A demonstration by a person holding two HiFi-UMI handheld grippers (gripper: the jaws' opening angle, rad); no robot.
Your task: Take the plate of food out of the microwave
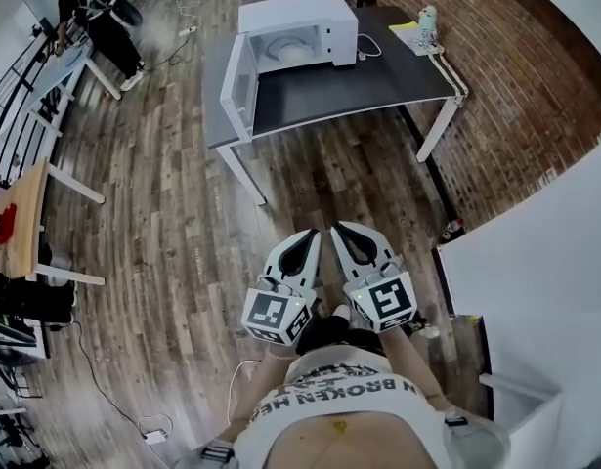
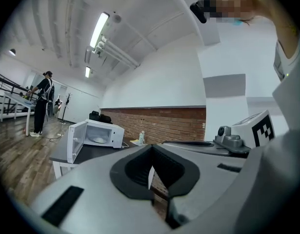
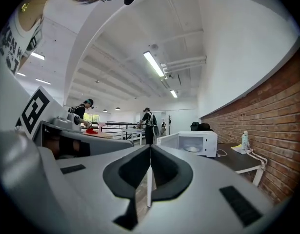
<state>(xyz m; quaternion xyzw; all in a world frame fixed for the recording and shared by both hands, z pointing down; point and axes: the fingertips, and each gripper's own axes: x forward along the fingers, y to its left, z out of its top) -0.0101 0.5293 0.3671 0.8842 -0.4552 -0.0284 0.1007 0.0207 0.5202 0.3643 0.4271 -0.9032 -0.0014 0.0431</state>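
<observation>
Counting first: 2 grippers, 1 microwave, 1 plate, 1 dark table, 1 bottle, 1 bystander in the head view.

The left gripper (image 1: pixel 311 234) and the right gripper (image 1: pixel 337 229) were held side by side close to the wearer's torso (image 1: pixel 339 408), tips nearly touching each other, both pointed level toward the table. Each carried 1 marker cube (image 1: pixel 278 313), so 2 cubes in all. In the left gripper view the left gripper's (image 2: pixel 150 172) jaws were pressed fully together with nothing between them. Same in the right gripper view: the right gripper (image 3: pixel 149 177) was closed tight and empty.

The microwave (image 1: pixel 300 29) sat at the back left of the dark table (image 1: pixel 359 86), well apart from both grippers, across a stretch of wood floor (image 1: pixel 173 233). Its door (image 1: pixel 236 88) hung wide open to the left. Inside the cavity lay the plate (image 1: pixel 288 49), white and round, also seen in the left gripper view (image 2: pixel 97 140) and the right gripper view (image 3: pixel 192 149). What was on it was too small to tell.

The bottle (image 1: pixel 427 25) stood upright at the table's far right corner, by the brick wall (image 1: pixel 495 76). The bystander (image 1: pixel 95 18) stood at another table, far left.
</observation>
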